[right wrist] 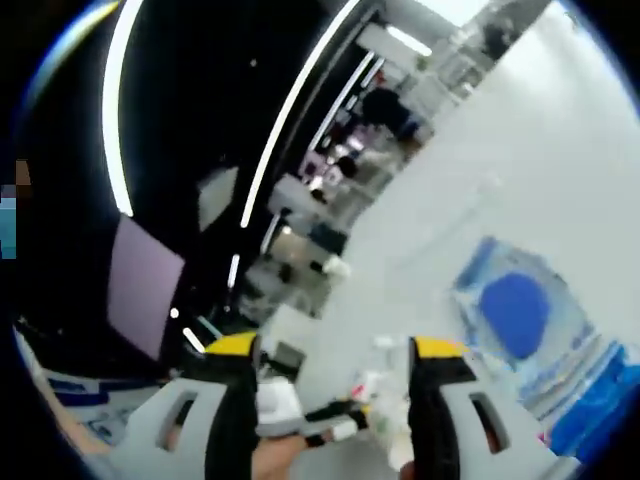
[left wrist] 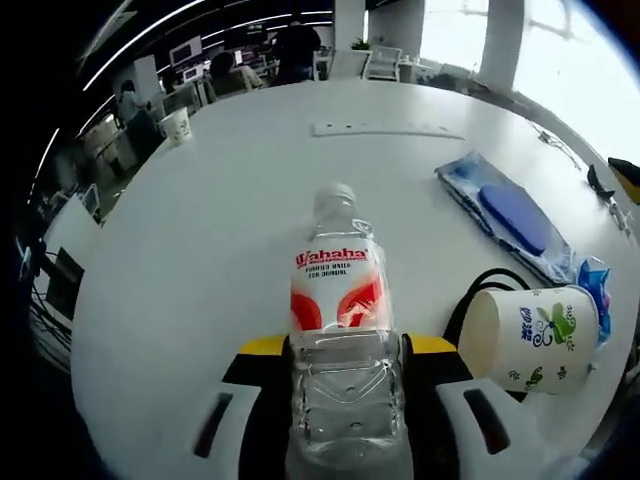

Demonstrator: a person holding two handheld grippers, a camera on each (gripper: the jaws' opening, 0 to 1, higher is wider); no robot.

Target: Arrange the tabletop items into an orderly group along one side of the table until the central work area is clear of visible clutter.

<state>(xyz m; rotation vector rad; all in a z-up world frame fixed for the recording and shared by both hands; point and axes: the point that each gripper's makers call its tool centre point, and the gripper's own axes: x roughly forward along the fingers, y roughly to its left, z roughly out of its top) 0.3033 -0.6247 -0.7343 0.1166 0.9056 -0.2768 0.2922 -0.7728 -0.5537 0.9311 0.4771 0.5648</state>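
Clamped between the yellow-tipped jaws of the left hand-held gripper (left wrist: 345, 350), a clear plastic water bottle (left wrist: 343, 340) lies along the view, its cap end pointing away across the white round surface (left wrist: 200, 250). Its red and white label reads "Wahaha" in red, with smaller lines beneath that are too fine to read. Just right of the bottle, a paper cup (left wrist: 530, 335) printed with blue and green leaves lies on its side, mouth toward the bottle, and a black cable (left wrist: 480, 285) loops behind it. Farther right lies a flat clear packet holding something blue (left wrist: 510, 215), with a small blue wrapper (left wrist: 597, 280) near the cup's base. A long white power strip (left wrist: 385, 130) lies across the far middle, and another paper cup (left wrist: 178, 125) stands upright near the far left edge. In the right gripper view, strongly tilted and blurred, the right hand-held gripper (right wrist: 335, 380) hangs with jaws wide apart and nothing between them; the blue packet (right wrist: 515, 310) shows beyond, and the bottle's label (right wrist: 375, 390) shows faintly just inside the right jaw.
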